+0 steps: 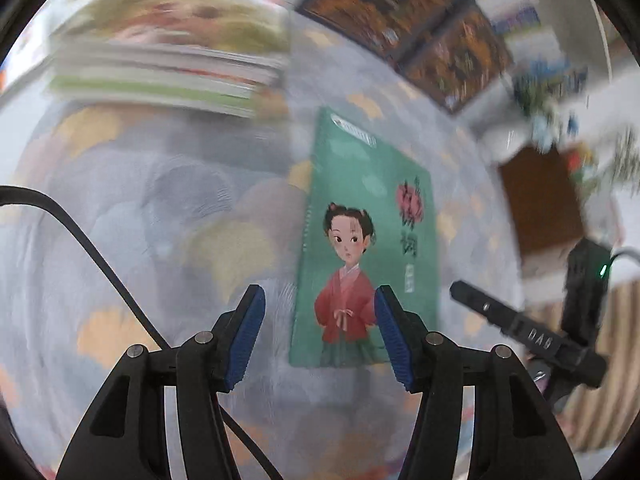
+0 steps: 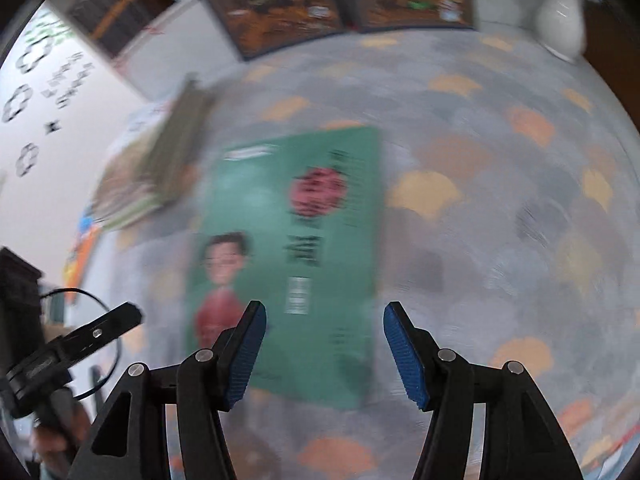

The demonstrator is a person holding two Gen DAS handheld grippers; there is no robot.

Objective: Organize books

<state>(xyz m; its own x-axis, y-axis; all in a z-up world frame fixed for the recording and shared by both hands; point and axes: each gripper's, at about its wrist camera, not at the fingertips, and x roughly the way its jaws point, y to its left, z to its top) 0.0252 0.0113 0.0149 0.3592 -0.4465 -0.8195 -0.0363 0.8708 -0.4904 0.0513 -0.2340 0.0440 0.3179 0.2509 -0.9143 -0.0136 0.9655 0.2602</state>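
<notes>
Both grippers, left gripper (image 1: 319, 332) and right gripper (image 2: 324, 350), spread empty, green book (image 1: 360, 240) flat, long axis running away

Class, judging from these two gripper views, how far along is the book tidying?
Done: a stack of books stands on the patterned cloth. In hand: nothing; left gripper and right gripper are open above the green book. Left: that book, lying flat alone.
</notes>
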